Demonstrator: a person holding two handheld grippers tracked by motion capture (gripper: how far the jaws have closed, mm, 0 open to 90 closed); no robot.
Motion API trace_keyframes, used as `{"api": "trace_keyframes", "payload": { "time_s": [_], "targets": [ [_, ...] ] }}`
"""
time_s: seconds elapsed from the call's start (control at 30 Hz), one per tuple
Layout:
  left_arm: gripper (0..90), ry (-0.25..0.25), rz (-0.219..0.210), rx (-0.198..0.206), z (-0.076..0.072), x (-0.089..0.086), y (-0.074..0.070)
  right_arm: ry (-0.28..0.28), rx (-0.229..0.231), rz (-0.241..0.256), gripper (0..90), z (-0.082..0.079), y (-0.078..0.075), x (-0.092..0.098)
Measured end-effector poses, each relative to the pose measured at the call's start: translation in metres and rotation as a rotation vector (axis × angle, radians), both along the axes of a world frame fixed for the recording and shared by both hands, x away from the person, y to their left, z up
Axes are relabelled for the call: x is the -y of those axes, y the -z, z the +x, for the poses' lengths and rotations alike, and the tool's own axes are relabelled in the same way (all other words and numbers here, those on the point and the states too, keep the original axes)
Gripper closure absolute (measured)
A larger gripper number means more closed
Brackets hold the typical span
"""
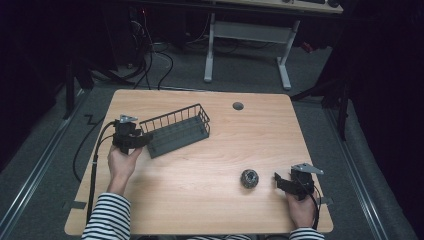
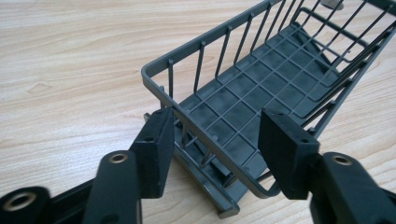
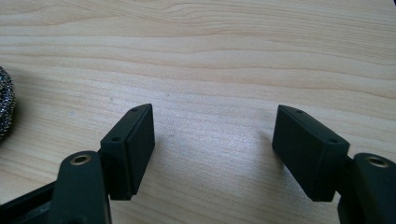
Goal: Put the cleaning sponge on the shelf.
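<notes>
The dark grey wire basket (image 1: 177, 131) lies empty toward the table's (image 1: 200, 210) left edge, long and narrow, angled so its far end points to the back edge; its upright bars and grid floor are plain in my left gripper view. My left claw (image 2: 212, 140) stands wide open, jaws astride the basket's near end, not closed on it. A steel wool scourer (image 1: 249, 178) sits near the front right corner, just beside my right claw (image 3: 212, 149), which rests spread open over bare wood, holding nothing.
</notes>
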State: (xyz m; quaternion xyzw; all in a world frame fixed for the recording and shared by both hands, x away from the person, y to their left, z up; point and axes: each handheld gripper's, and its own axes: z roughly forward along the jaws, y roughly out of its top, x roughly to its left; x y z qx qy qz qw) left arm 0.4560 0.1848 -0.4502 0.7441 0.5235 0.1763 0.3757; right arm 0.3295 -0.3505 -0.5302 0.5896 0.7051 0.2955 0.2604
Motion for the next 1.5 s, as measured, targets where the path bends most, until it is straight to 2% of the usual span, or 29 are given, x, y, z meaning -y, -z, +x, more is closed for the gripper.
{"api": "trace_keyframes", "payload": {
  "time_s": [0.13, 0.33, 0.57, 0.7, 0.97, 1.5],
  "targets": [
    [52.6, -0.001, 0.000, -0.003, -0.001, -0.001, 0.002, 0.001, 0.000, 0.001, 30.0, 0.000, 0.000, 0.000],
    [54.2, 0.006, -0.003, 0.005, -0.004, -0.001, 0.001, 0.000, 0.000, 0.000, 30.0, 0.000, 0.000, 0.000],
    [54.6, 0.028, -0.033, 0.005, -0.009, -0.001, 0.001, 0.001, 0.000, 0.001, 30.0, 0.000, 0.000, 0.000],
    [55.0, 0.041, -0.018, 0.009, -0.013, 0.001, 0.000, 0.002, 0.000, 0.001, 30.0, 0.000, 0.000, 0.000],
    [55.3, 0.085, 0.004, 0.017, -0.022, 0.014, -0.002, 0.002, 0.000, 0.001, 30.0, 0.000, 0.000, 0.000],
    [54.9, 0.161, -0.027, 0.014, -0.027, 0.044, 0.000, 0.002, 0.000, 0.001, 30.0, 0.000, 0.000, 0.000]
  ]
}}
